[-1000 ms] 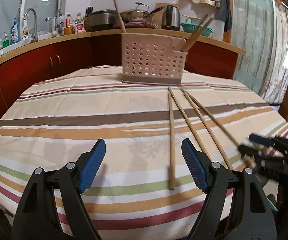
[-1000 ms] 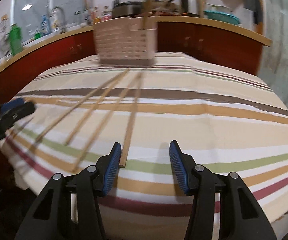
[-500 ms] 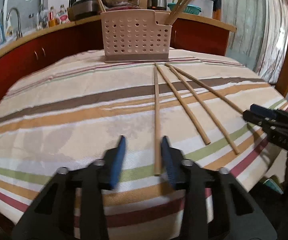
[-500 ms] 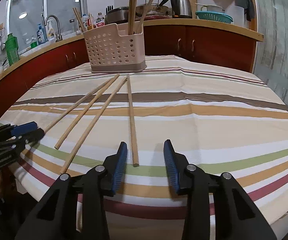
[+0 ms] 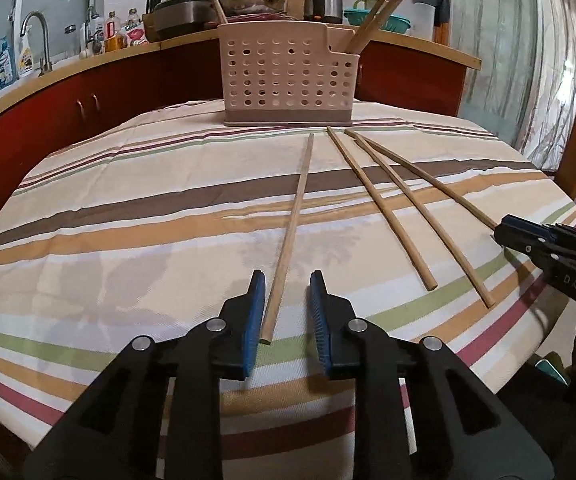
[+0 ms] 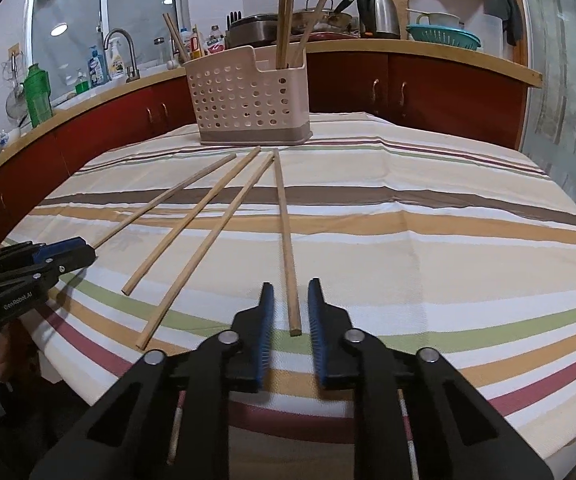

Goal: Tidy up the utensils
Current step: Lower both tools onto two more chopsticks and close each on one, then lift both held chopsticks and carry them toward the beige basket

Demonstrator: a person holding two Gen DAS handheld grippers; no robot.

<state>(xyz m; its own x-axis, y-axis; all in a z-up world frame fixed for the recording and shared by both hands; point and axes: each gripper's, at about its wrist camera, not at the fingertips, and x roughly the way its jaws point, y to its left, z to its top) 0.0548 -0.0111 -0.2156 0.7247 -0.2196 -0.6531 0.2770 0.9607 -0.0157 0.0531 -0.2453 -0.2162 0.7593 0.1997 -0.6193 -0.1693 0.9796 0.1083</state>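
A: Left wrist view first. Progress?

B: Partly done. The holder [image 5: 288,80] stands far ahead of the left gripper [image 5: 285,280], with a few standing chopsticks [image 5: 372,20] already in it. Four lie flat on the cloth [image 5: 127,208]. The leftmost chopstick [image 5: 292,232] has its near end between the jaws, which are opening. It runs just beside the left pad and clear of the right one, so I judge it not gripped.

A: Room to move?

B: Bare cloth all the way ahead to the holder. The table edge drops away just below the jaws. The two middle chopsticks [image 5: 380,208] lie to the right, and the right gripper [image 5: 504,228] sits beyond them.

A: Right wrist view?

B: Same count. The rightmost chopstick [image 6: 285,232] ends between the right gripper's jaws, which are closing, with a gap on each side, so no grip yet. The holder is ahead and slightly left, and the left gripper is far left at the table edge.

A: Hazards?

B: The near edge is right under the jaws. Open cloth lies to the right, and the counter [image 6: 428,50] is behind the holder. All four flat chopsticks are left to stow.
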